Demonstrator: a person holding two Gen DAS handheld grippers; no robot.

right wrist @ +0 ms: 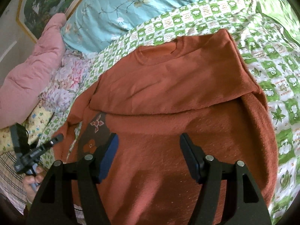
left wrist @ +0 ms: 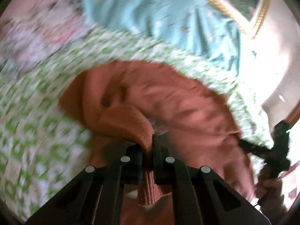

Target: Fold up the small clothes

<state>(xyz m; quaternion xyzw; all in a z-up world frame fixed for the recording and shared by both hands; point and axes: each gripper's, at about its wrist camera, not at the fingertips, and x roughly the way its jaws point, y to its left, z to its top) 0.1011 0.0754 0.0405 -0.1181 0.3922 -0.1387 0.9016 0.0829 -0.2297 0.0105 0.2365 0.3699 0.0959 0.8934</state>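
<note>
Mid-fold on a rust-orange sweater [right wrist: 168,97] spread across a bed [right wrist: 281,97] with a green-and-white checked sheet. Left hand-held gripper [left wrist: 147,144] clamped tight on a bunched edge of the knit, ribbed fabric squeezed between the jaws and hanging down behind them; heavy blur in the left wrist view, so likely a fast carry of that edge across the body. Right hand-held gripper [right wrist: 149,140] spread wide, nothing between the blue-padded jaws, hovering just above the near half of the sweater. Upper part with the round ribbed collar [right wrist: 159,54] already lying doubled over, its lower edge a soft rounded ridge running left to right. Next move, by judgement: laying the held edge flat and square on the body, then letting go without dragging it back; right gripper well placed for pinning or smoothing. Knit thick, fuzzy and limp, prone to slumping and puffy creases rather than crisp lines. Brown patch with a flower design [right wrist: 95,129] showing at the near left. Far side: pale blue flowered quilt [right wrist: 116,9], pink padded bundle [right wrist: 31,75], gold-framed picture [right wrist: 45,5].
</note>
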